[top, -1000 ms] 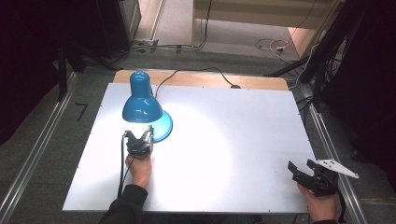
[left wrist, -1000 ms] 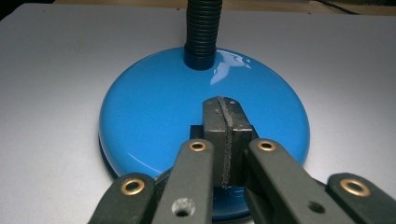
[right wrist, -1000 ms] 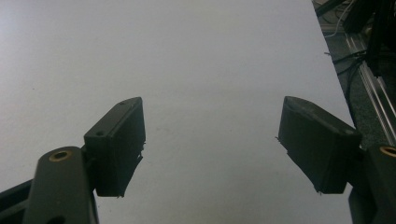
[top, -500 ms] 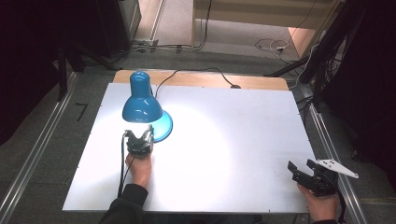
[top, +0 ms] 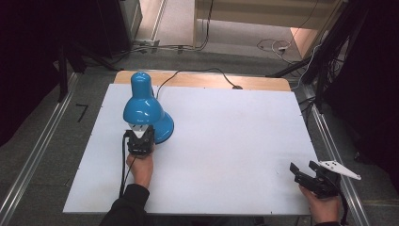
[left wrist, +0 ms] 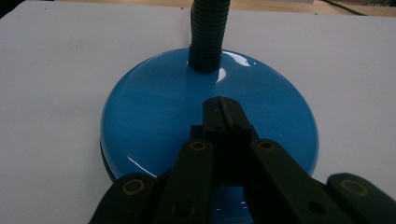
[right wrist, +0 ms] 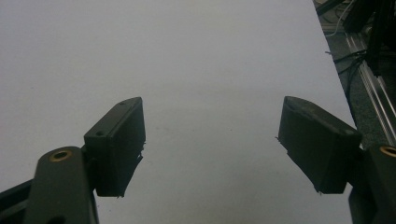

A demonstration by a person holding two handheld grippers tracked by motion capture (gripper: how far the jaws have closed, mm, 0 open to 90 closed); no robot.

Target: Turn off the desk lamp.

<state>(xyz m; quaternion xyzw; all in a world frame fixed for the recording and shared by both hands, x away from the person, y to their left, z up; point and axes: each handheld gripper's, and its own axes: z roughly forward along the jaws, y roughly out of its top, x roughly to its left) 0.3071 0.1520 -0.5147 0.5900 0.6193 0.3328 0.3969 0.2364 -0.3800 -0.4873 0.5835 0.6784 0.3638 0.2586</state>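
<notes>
Left tongs [left wrist: 223, 109] closed, tips pressed on lamp base [left wrist: 154, 116], gripping nothing. Harder push could skid the lamp toward 12 o'clock. Right tongs [right wrist: 210, 140] wide open, empty, over table [top: 235, 136].

Blue desk lamp [top: 143, 106] upright at table's [top: 235, 141] left-centre: glossy round base [left wrist: 163, 121], black ribbed gooseneck [left wrist: 208, 32] rising from its far side, shade tipped toward the near side, cord trailing off the far edge.
</notes>
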